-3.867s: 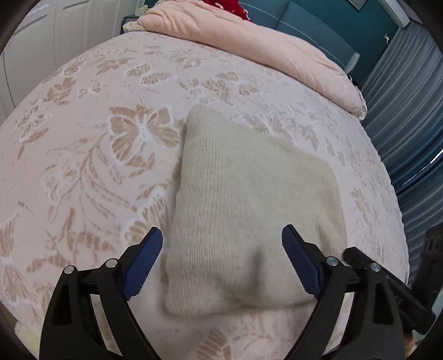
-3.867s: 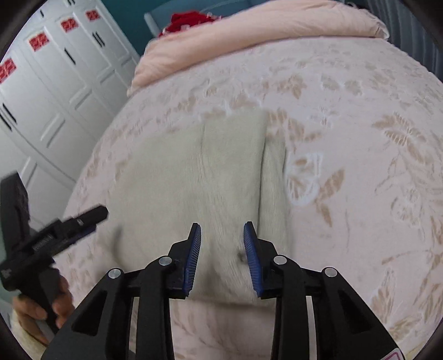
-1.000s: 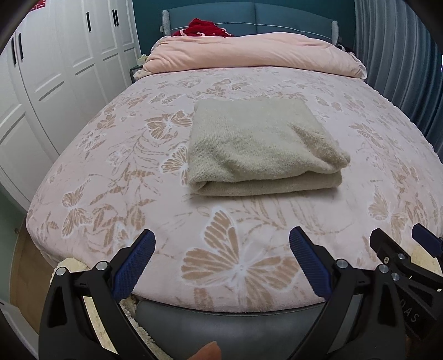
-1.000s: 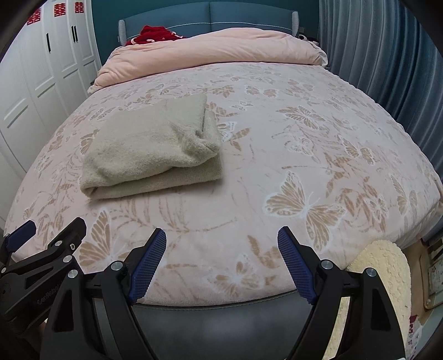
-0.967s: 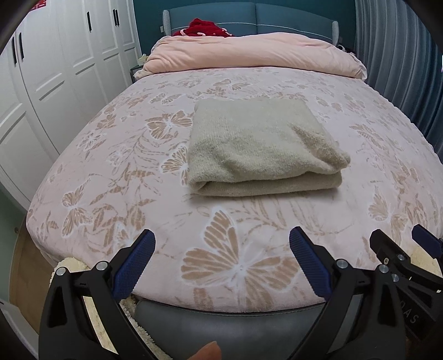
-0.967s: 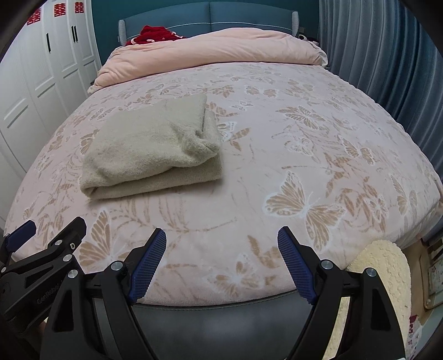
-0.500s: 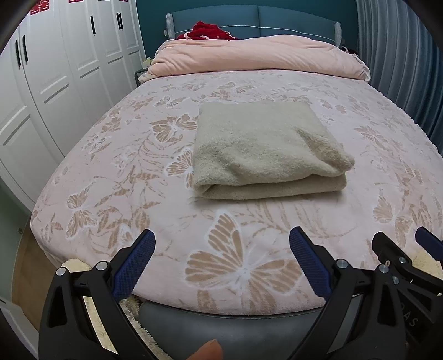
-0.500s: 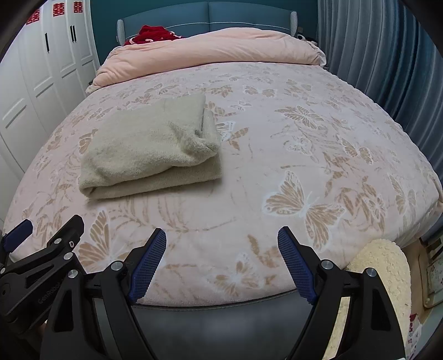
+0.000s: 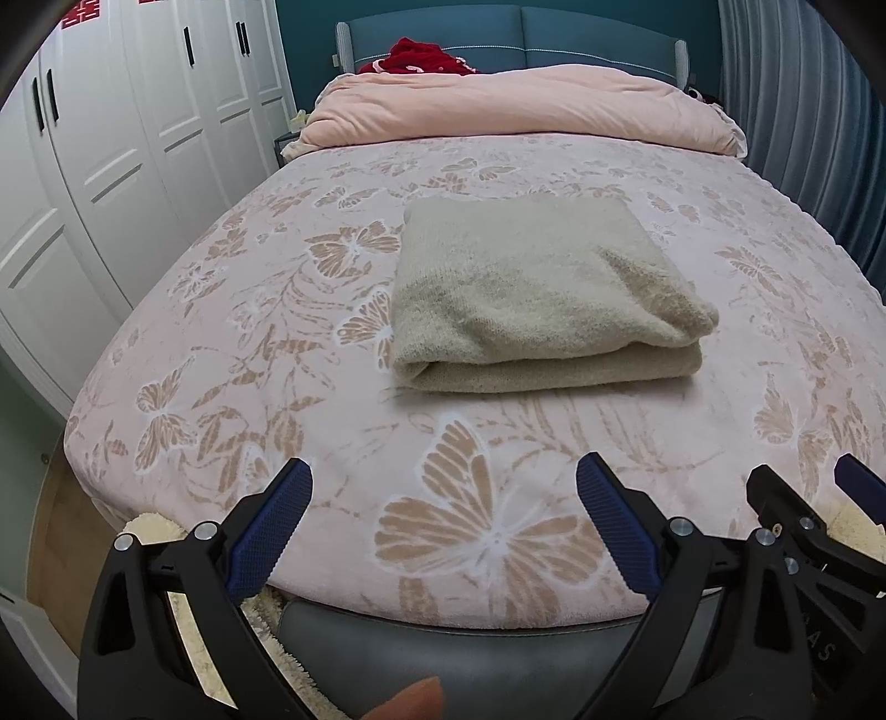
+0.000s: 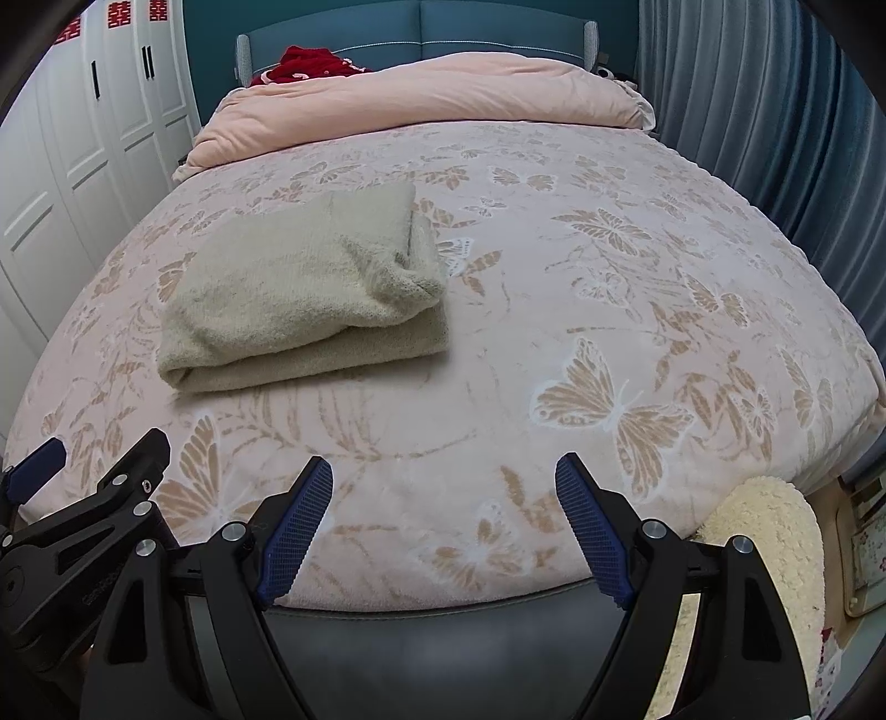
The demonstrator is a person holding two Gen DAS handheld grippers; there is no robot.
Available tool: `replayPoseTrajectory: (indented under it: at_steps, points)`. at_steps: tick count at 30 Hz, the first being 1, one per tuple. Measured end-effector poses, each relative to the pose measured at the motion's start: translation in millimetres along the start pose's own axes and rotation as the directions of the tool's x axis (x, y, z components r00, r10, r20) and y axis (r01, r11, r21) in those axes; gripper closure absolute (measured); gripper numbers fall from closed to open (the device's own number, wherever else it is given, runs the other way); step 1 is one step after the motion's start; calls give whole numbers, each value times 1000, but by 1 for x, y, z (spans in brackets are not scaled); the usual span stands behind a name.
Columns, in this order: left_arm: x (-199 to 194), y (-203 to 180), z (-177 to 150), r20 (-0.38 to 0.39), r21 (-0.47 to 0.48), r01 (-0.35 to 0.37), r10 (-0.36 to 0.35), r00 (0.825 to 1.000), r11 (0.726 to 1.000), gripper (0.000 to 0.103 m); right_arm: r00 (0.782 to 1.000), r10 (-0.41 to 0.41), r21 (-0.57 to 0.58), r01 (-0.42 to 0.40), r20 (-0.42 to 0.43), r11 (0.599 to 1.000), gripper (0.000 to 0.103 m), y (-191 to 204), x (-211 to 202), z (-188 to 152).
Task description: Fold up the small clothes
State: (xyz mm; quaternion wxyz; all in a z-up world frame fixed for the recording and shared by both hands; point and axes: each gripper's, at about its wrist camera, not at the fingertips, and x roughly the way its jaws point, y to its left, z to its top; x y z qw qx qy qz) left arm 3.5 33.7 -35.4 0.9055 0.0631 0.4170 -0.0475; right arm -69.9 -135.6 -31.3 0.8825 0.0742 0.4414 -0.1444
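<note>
A beige knitted garment (image 9: 531, 299) lies folded into a thick rectangle on the pink butterfly-print bedspread (image 9: 277, 354); it also shows in the right wrist view (image 10: 310, 293). My left gripper (image 9: 443, 498) is open and empty, held back over the foot edge of the bed, well short of the garment. My right gripper (image 10: 443, 498) is open and empty too, over the same edge, with the garment ahead and to its left. The right gripper's body (image 9: 803, 531) shows at the left view's lower right, and the left gripper's body (image 10: 83, 520) at the right view's lower left.
A rolled pink duvet (image 9: 520, 111) and a red item (image 9: 415, 55) lie at the teal headboard (image 9: 554, 50). White wardrobe doors (image 9: 111, 144) stand at the left, blue curtains (image 10: 775, 138) at the right. A cream fluffy rug (image 10: 764, 531) lies on the floor beside the bed.
Since 3.9 s ago both grippers have let go of the garment and drawn back to the foot of the bed, the right one opening wide. In the last second the view has shifted only slightly.
</note>
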Motion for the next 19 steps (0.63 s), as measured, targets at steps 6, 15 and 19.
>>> replayPoseTrajectory:
  at_steps: [6,15,19]
  points:
    - [-2,0,0,18,-3,-3,4,1000,1000,10,1000,-1,6,1,2,1000,22,3,0,0]
    - [2,-2,-2,8,-14,-17,17,1000,1000,10,1000,-19,4,19,0,1000,22,6,1,-1]
    - [3,-1,-2,-1,-18,-6,6,1000,1000,11,1000,-18,4,18,-3,1000,22,6,1,-2]
